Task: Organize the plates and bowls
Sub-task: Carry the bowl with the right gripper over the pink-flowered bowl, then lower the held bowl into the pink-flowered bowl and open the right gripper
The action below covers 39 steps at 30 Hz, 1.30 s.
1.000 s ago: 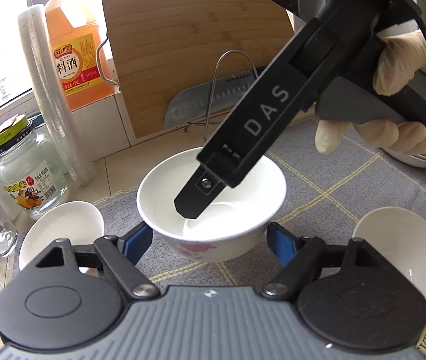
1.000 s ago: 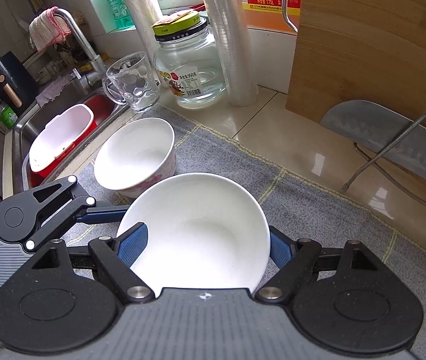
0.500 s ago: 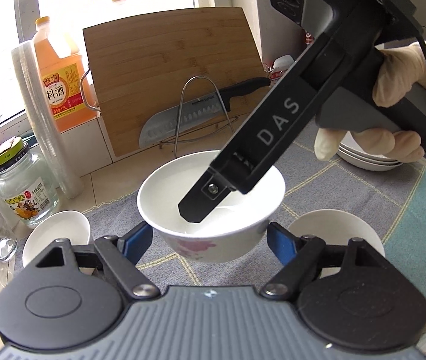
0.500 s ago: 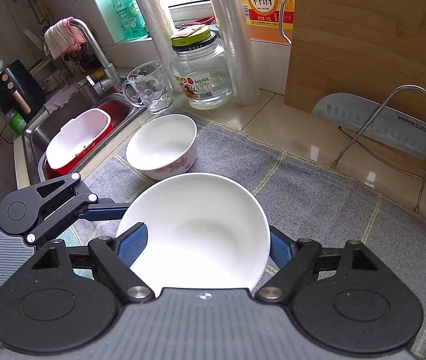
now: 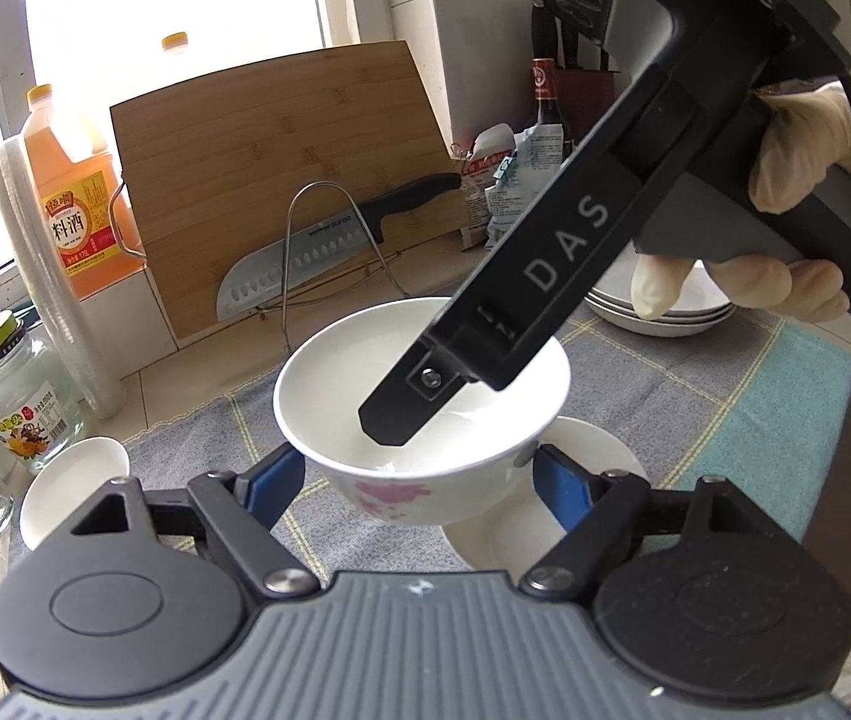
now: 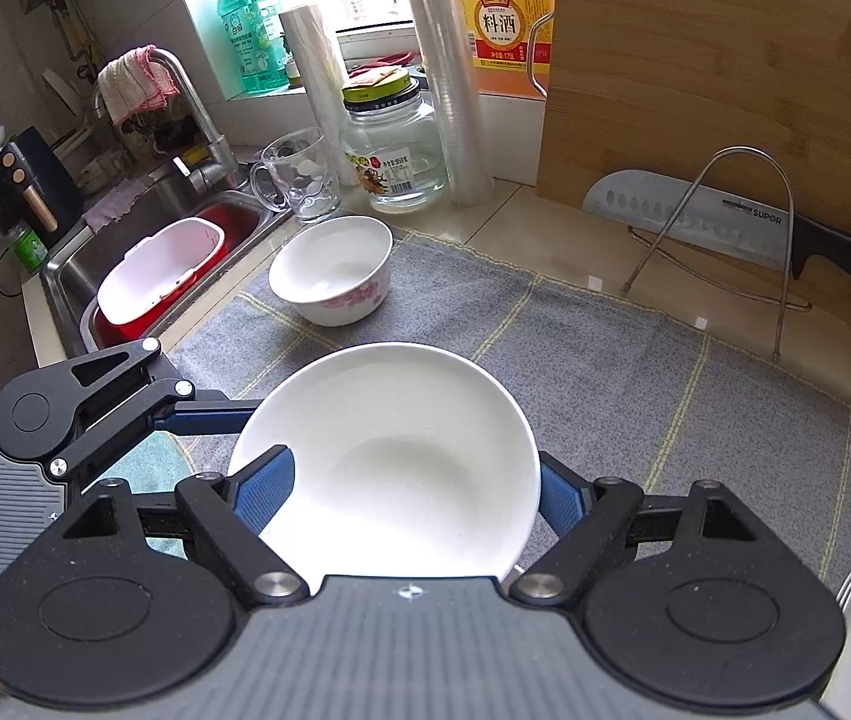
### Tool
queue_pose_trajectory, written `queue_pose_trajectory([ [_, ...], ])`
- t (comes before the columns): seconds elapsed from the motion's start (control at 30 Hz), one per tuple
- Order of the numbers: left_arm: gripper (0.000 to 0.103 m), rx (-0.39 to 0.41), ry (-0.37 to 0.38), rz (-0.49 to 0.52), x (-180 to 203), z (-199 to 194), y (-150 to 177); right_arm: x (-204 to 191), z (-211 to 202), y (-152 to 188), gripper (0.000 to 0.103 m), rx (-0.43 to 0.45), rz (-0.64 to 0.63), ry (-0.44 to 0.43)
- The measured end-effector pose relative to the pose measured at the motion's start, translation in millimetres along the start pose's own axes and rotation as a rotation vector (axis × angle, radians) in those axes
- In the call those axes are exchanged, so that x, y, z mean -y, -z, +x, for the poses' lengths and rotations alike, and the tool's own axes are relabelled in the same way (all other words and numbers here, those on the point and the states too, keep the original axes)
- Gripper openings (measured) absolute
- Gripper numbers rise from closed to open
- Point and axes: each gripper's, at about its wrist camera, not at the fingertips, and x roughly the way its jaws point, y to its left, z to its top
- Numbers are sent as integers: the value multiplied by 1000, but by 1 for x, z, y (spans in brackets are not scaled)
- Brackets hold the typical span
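**Two grippers sharing one flowered bowl above the tabletop**

While the left gripper (image 5: 419, 474) clasps a white bowl with a pink flower print (image 5: 422, 414) by its outer wall, a blue pad on either side, the right gripper (image 6: 416, 495) grasps what appears to be the same bowl across its rim; one of its black fingers (image 5: 401, 420) reaches down inside the bowl in the left view. A gloved hand (image 5: 785, 204) carries that right gripper. The bowl seems to hang clear of the grey cloth (image 6: 605, 360) that covers the tabletop. Directly beneath it lies a shallow white dish (image 5: 545, 534), and a second flowered bowl (image 6: 332, 273) stands well apart near the sink (image 6: 143, 234). A stack of plates (image 5: 665, 306) rests at the far right edge of the cloth; a small white dish (image 5: 74, 486) sits at the left.

Risk, as judged: with two grips on one smooth glazed bowl, uneven motion of the hands could twist it out of the pads. A slip here would drop it onto the dish beneath and might chip both. Lowering it tilted could leave it seated crookedly.
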Motion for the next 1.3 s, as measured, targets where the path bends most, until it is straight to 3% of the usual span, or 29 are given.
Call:
queue_pose_trajectory([
  [0.5, 83, -24, 84, 35, 28, 3, 5, 8, -28, 43, 88, 9, 75, 51],
  [1.3, 83, -99, 126, 33, 32, 21, 15, 20, -8, 63, 88, -22, 135, 43],
])
